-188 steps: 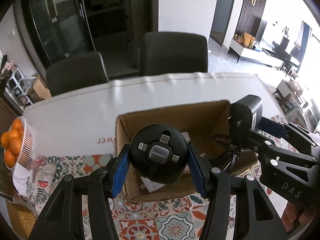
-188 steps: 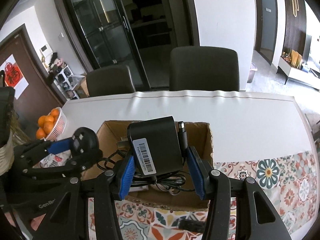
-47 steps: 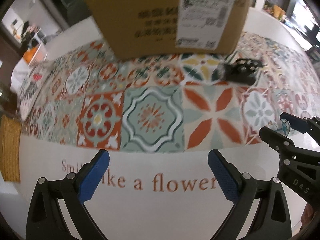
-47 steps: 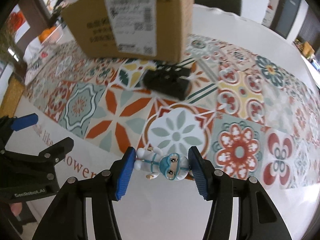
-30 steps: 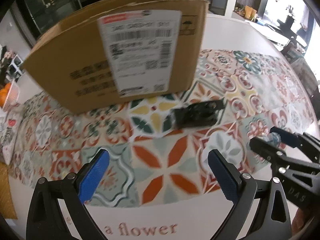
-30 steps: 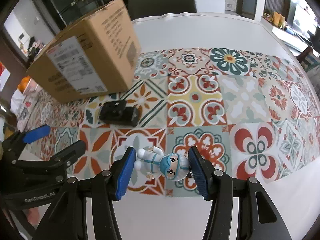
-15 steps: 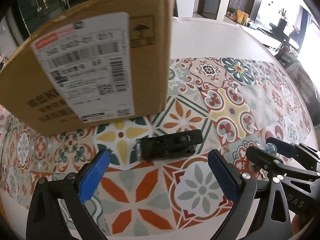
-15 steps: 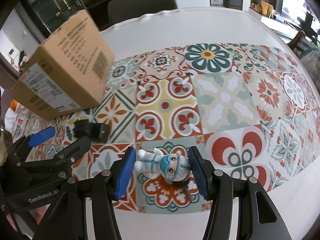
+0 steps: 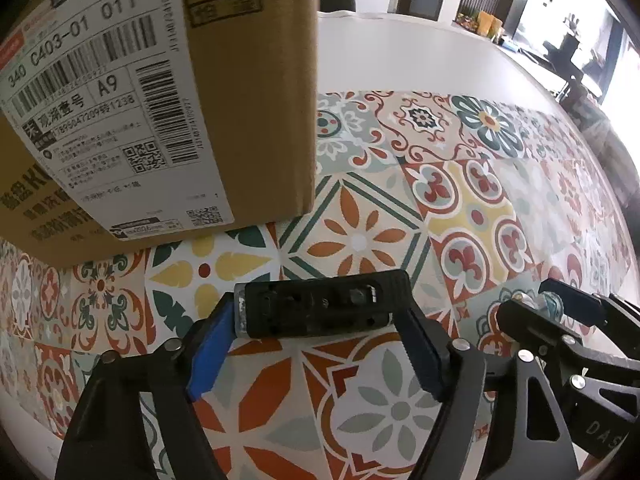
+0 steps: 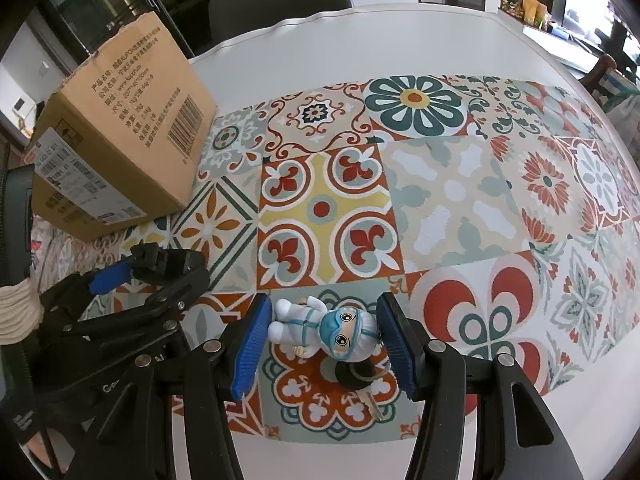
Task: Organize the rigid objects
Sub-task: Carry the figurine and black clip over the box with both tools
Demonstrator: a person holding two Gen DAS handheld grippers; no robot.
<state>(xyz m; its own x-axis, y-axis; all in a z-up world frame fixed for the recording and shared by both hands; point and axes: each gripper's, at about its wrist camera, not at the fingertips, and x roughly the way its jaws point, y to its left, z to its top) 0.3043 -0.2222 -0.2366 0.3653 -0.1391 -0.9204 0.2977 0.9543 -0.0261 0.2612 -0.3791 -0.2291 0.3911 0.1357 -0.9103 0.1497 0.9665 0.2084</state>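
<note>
2 fisheye wrist views look steeply down, close over a patterned tablecloth (image 9: 360,240). The left wrist view sits almost against the cardboard box (image 9: 248,92); the right wrist view sits farther right. Both share the box (image 10: 120,148), cloth and each other's gripper.

A black perforated block (image 9: 320,310) is seen lying crosswise on the patterned bench, just before a cardboard box (image 9: 160,100). A small white-suited, blue-masked figurine (image 10: 324,330) is held sideways above it.
</note>
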